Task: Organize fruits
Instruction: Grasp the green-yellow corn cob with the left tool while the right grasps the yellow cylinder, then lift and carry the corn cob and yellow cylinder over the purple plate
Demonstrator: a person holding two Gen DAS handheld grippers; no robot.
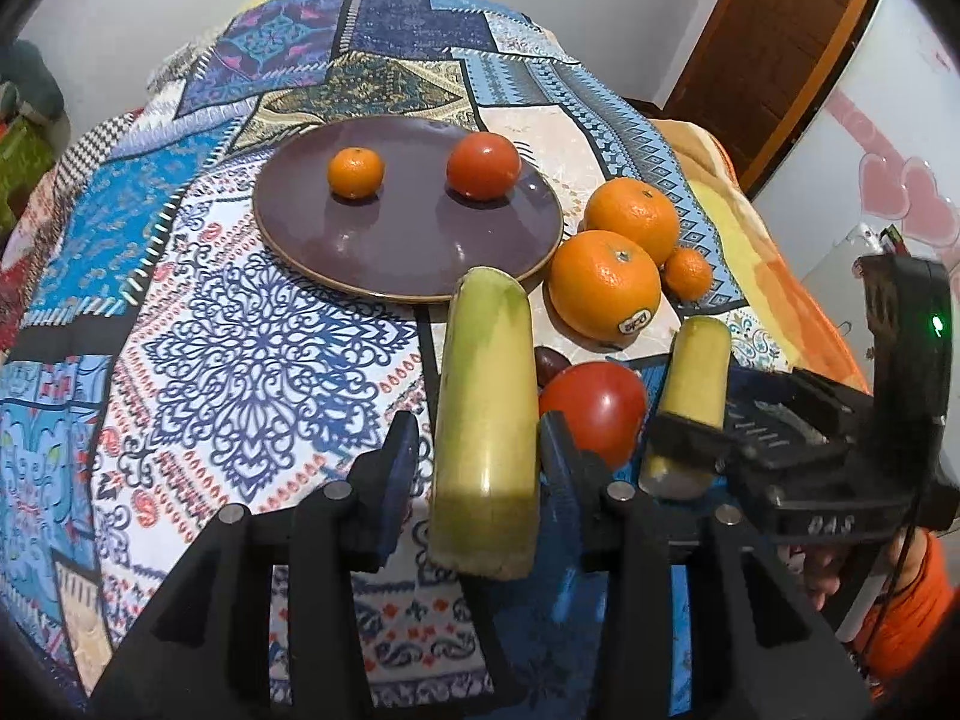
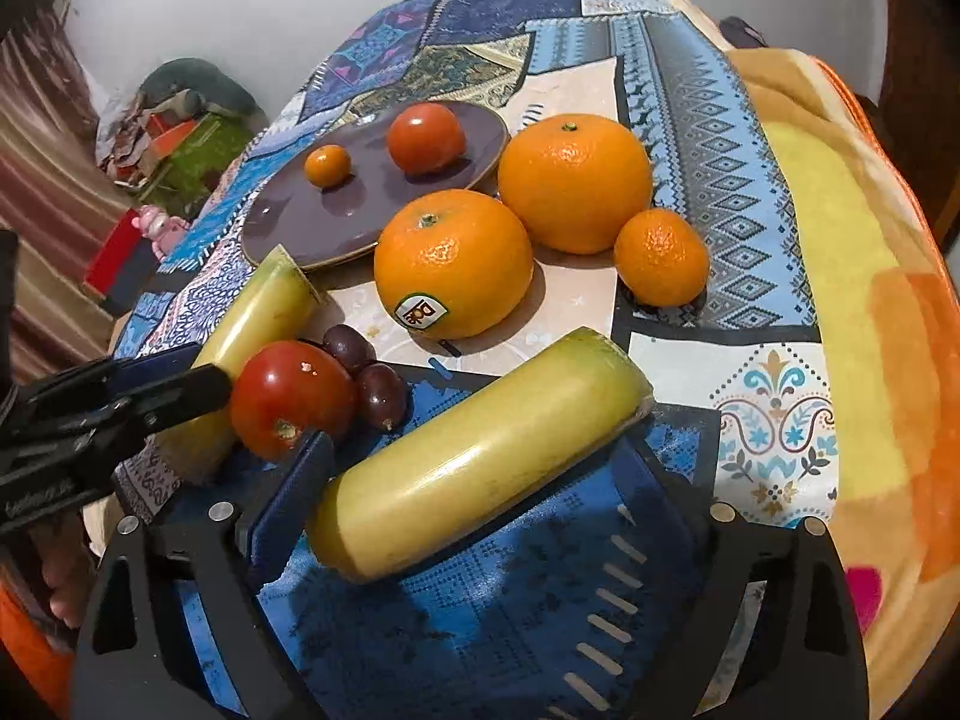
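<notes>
Our left gripper (image 1: 477, 450) fingers straddle one yellow-green banana piece (image 1: 486, 420) loosely; our right gripper (image 2: 480, 480) fingers, wide, flank another yellow-green banana piece (image 2: 480, 456), both near the purple plate (image 1: 408, 240).

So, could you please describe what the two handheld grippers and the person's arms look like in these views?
Both are black plastic frames with round silver bolts and flat blue finger pads. The right gripper, seen from the left gripper, carries a black camera block with a green light, embossed lettering and a thin cable. The person wears an orange sleeve.
</notes>
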